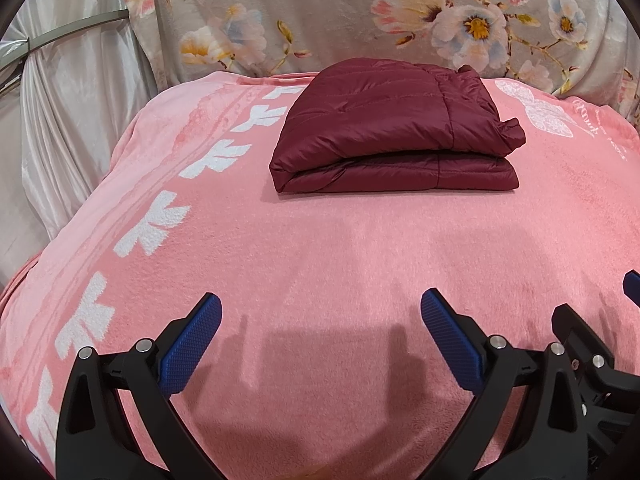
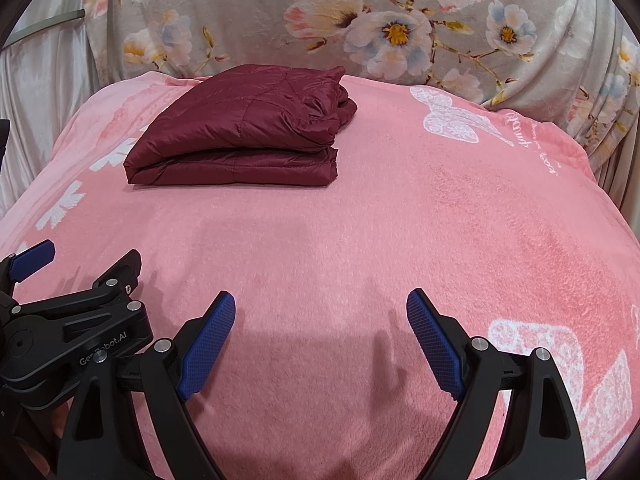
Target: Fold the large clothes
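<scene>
Bright even light, soft shadows near cam, fisheye edges warped.

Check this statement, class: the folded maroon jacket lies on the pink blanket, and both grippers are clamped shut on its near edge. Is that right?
Not quite. The folded maroon jacket does lie on the pink blanket, but neither gripper holds it. The left gripper and right gripper are both open, well short of the jacket with bare blanket between. Each wrist view shows this.

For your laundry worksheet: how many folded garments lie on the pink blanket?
1. A maroon quilted puffer jacket lies folded on the far part of the pink fleece blanket, ahead of both open claws. Nothing else folded shows, though the blanket's edges run beyond view.
</scene>
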The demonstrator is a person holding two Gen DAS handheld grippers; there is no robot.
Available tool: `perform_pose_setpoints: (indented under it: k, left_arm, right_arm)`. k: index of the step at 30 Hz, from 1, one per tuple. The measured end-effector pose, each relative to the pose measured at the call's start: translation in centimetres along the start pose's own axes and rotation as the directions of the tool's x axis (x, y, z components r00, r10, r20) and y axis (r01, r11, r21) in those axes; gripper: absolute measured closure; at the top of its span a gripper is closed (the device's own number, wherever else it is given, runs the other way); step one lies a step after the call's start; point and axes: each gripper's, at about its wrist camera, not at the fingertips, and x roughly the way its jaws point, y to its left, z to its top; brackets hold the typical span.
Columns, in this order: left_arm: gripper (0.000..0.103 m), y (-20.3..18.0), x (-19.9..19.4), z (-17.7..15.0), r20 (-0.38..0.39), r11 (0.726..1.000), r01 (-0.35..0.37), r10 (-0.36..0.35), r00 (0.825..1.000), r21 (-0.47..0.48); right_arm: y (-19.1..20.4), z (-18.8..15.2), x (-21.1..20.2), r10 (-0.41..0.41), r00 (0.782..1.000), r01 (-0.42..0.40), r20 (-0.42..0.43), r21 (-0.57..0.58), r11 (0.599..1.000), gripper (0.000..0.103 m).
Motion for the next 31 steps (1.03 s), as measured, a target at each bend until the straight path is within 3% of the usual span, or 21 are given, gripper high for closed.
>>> perform_pose_setpoints:
  k: [31]
  left_arm:
    - [0.009,0.08,-0.19,0.35,0.008,1.000,0.000,0.000,1.000,0.004]
  right_arm:
    - [-0.03,0.02,0.01,-0.004,1.000,0.004,0.004,-0.003,1.000,0.017]
